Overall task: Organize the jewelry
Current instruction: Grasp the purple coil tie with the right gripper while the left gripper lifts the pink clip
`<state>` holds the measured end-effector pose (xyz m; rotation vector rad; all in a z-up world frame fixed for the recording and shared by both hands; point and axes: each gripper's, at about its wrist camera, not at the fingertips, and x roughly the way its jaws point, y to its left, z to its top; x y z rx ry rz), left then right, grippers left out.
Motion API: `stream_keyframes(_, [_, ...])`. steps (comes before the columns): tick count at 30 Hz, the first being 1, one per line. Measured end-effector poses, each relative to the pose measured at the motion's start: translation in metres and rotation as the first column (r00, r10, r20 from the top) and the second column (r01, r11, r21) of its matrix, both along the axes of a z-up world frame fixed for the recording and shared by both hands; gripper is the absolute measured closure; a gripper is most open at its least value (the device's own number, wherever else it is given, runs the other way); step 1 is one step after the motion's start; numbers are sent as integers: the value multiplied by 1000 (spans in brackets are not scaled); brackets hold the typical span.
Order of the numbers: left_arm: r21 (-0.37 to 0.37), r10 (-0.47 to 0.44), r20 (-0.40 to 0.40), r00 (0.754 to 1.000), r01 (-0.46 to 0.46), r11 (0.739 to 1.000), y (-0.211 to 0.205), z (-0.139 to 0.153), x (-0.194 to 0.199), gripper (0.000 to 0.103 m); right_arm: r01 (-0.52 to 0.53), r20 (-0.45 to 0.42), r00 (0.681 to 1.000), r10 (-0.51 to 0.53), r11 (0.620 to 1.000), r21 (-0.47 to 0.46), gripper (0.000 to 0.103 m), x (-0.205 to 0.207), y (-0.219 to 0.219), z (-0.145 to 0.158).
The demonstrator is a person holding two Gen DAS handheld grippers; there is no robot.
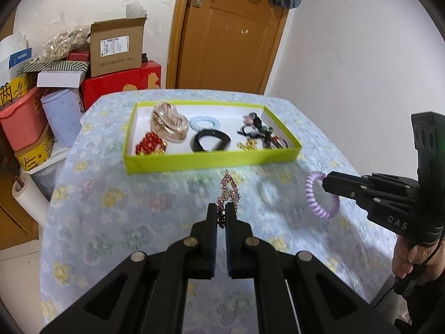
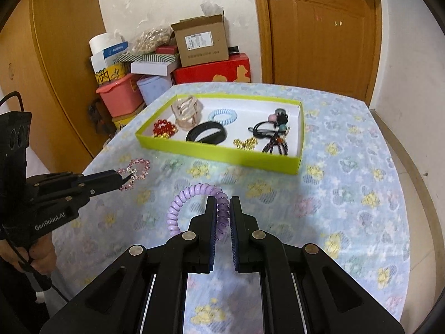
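My left gripper (image 1: 221, 211) is shut on a pink beaded hair clip (image 1: 228, 192) and holds it above the table, short of the green tray (image 1: 211, 161). My right gripper (image 2: 223, 204) is shut on a purple spiral hair tie (image 2: 189, 194), also lifted above the table. The tray (image 2: 222, 154) holds a red beaded piece (image 1: 150, 143), a clear claw clip (image 1: 168, 123), a blue spiral tie (image 1: 204, 122), a black band (image 1: 210, 140), gold charms (image 1: 246, 145) and dark hair ties (image 1: 261, 132). Each gripper shows in the other's view: the left gripper (image 2: 122, 179), the right gripper (image 1: 326, 185).
The table wears a floral blue cloth (image 2: 347, 181). Boxes (image 1: 116, 47), a pink bin (image 1: 22, 119) and a paper roll (image 1: 29, 197) stand off the table's left side. A wooden door (image 1: 228, 33) is behind.
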<state>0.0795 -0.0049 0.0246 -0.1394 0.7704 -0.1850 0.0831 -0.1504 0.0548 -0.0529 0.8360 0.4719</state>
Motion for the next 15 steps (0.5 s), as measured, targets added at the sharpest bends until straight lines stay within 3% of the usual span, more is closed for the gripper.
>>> stream_keyframes(15, [-13,41,21,999,-41,999,29,18,57,98,23,13,1000,-23,1000,15,94,70,7,15])
